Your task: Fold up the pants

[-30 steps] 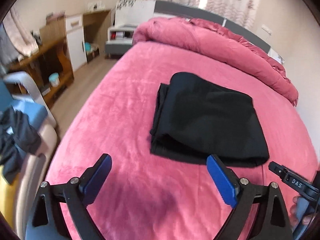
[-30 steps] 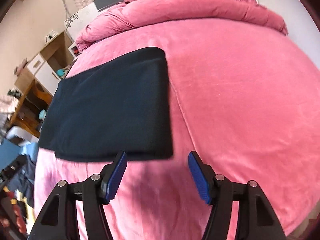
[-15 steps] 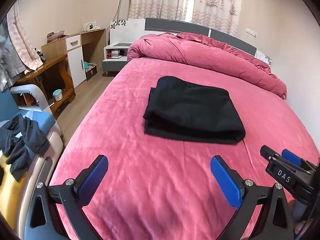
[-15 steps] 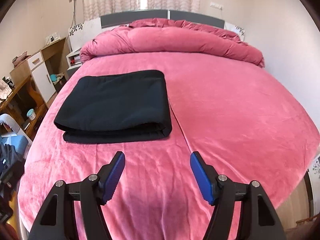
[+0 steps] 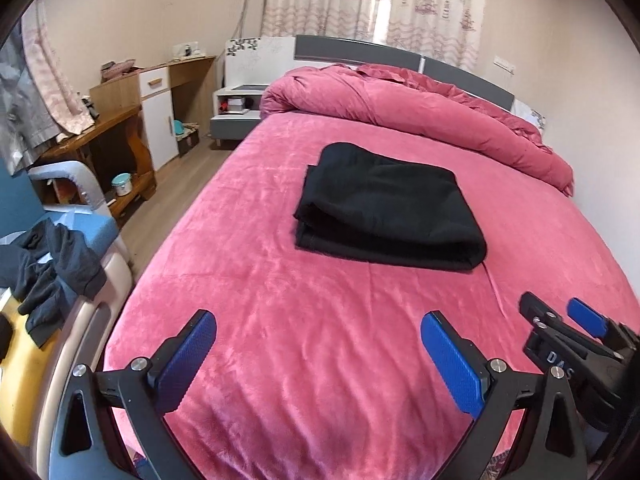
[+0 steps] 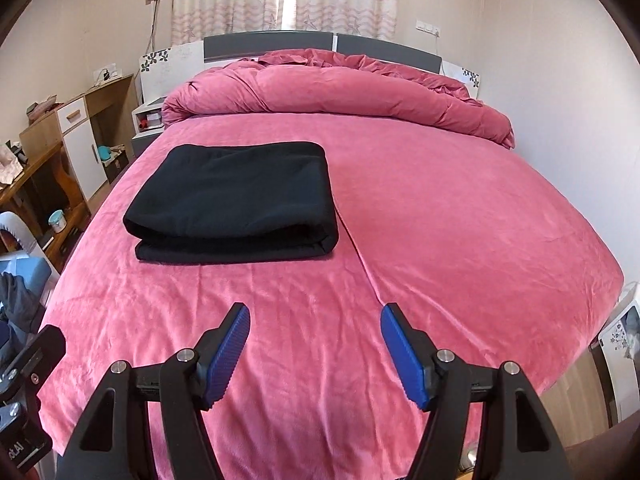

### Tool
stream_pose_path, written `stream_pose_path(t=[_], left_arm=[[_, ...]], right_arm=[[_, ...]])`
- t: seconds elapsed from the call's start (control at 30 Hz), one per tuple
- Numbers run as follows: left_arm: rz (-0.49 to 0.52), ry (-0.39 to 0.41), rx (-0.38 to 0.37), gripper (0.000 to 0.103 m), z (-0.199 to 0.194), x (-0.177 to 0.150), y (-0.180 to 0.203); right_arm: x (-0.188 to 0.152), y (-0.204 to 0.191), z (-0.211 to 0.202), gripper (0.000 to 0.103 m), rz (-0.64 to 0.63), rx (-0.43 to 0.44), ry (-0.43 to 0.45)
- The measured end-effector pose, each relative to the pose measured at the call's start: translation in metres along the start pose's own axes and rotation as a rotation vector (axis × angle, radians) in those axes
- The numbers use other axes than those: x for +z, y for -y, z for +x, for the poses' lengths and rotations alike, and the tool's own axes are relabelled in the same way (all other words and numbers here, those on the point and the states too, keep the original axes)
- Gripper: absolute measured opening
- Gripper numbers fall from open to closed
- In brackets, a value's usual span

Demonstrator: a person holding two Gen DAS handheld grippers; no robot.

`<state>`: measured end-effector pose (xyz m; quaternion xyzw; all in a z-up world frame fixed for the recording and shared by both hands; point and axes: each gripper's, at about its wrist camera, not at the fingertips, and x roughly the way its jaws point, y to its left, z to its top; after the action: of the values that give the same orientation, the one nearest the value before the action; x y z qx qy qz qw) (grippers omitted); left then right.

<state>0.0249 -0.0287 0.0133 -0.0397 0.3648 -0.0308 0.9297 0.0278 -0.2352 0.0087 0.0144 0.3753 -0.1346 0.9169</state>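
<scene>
The black pants (image 5: 384, 204) lie folded in a flat rectangle on the pink bed (image 5: 320, 340); they also show in the right wrist view (image 6: 236, 200), left of the bed's middle. My left gripper (image 5: 316, 344) is open and empty, well short of the pants above the bed's near part. My right gripper (image 6: 316, 340) is open and empty, also well back from the pants. The right gripper shows at the right edge of the left wrist view (image 5: 568, 328).
A rolled pink duvet (image 6: 340, 96) lies along the headboard. A wooden desk with a white cabinet (image 5: 132, 128) and a nightstand (image 5: 236, 108) stand to the left. A chair with dark clothes (image 5: 48, 272) is near left. The bed's right edge (image 6: 600, 300) drops to floor.
Both grippers have pulled back and risen away from the pants, which now look smaller and farther. Both stay open and empty. The pants have not moved.
</scene>
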Motion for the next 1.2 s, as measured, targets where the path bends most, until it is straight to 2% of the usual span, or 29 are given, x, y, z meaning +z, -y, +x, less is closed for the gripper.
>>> stream_pose_path(t=[0.2,1.2], left_arm=[[0.014,0.028,0.047,0.103,-0.003,-0.001,0.002],[0.019,-0.009,0.035,0.103,0.005,-0.004,0.010]], right_arm=[[-0.001,-0.003,-0.003,0.069,0.000,-0.005,0.001],[-0.003,-0.009,-0.003,0.069,-0.017,0.016,0.005]])
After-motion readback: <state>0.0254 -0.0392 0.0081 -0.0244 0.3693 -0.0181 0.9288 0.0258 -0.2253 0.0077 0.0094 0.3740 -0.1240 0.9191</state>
